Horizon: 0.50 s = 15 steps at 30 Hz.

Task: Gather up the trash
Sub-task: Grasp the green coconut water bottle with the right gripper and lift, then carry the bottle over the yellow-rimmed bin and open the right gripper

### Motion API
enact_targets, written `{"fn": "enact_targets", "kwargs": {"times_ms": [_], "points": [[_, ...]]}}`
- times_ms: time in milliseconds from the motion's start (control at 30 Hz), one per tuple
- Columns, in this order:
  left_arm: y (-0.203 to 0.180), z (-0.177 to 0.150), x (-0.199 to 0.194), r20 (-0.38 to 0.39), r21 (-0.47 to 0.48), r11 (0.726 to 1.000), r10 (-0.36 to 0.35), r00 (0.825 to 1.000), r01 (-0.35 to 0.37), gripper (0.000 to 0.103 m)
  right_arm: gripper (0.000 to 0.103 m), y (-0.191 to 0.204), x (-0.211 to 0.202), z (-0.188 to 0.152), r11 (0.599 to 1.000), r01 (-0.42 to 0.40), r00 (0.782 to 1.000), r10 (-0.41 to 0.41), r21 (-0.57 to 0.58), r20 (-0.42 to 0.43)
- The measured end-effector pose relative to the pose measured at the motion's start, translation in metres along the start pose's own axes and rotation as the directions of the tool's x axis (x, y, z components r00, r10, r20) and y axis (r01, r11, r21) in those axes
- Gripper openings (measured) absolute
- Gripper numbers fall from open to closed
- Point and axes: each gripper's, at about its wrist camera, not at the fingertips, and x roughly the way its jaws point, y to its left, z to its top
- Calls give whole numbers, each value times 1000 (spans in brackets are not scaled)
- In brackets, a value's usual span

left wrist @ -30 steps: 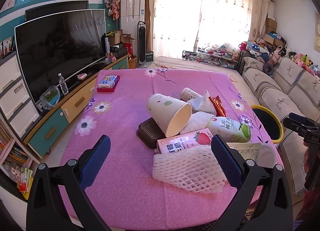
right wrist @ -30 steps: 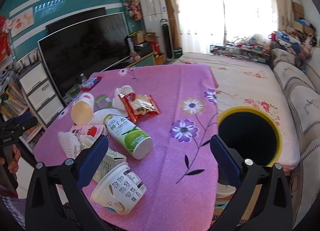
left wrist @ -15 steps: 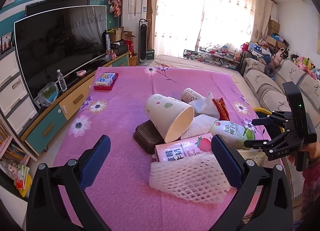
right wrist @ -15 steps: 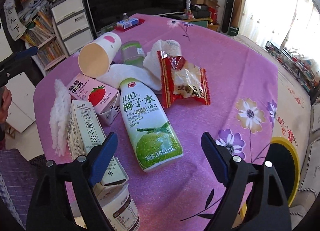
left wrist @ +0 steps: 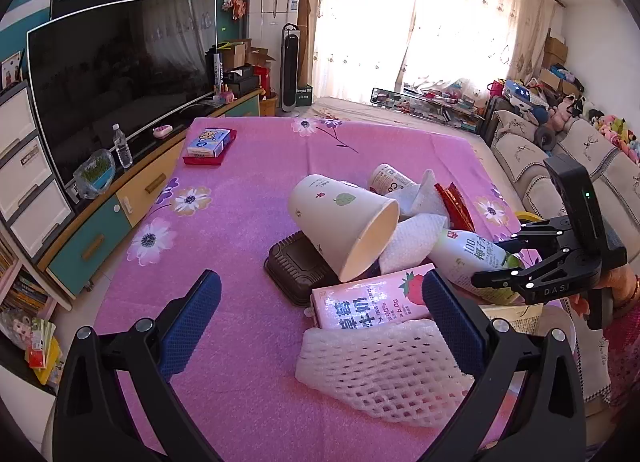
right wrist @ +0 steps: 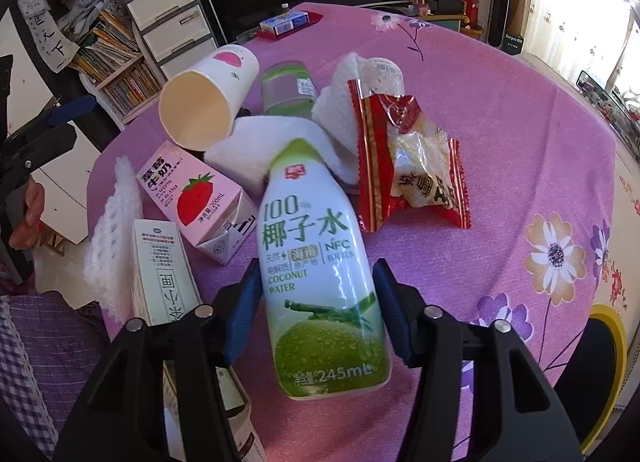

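Observation:
A pile of trash lies on the pink table. The coconut water bottle [right wrist: 320, 262] lies on its side between the fingers of my right gripper [right wrist: 316, 310], whose blue pads sit at its sides, near or just touching it. The bottle also shows in the left wrist view [left wrist: 472, 258]. Around it lie a strawberry milk carton [right wrist: 196, 197], a paper cup [right wrist: 204, 97], a red snack wrapper [right wrist: 408, 165], white foam net [left wrist: 380, 370] and a white carton [right wrist: 168, 274]. My left gripper [left wrist: 320, 318] is open and empty above the table's near edge.
A yellow-rimmed black bin [right wrist: 600, 374] stands beside the table on the right. A dark plastic tray [left wrist: 300, 266] lies under the cup. A blue box on a red tray [left wrist: 208, 145] sits at the far left. A TV and cabinet line the left wall.
My right gripper has moved down and forward over the coconut water bottle and narrowed around it. My left gripper has stayed nearly still and open.

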Motion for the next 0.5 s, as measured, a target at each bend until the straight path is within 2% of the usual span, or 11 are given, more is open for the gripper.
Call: {"fn": "enact_targets", "kwargs": {"times_ms": [267,500], "points": [[1,-2,-1,0,-5,1000,-11,1000,11,99,49,4,-40,-5,999,-5,1000,5,42,8],[-2,-4,-10,16,6,1000,-16,1000,16,99,49,-4,-80,-16,985,-48,998,39,165,57]]}}
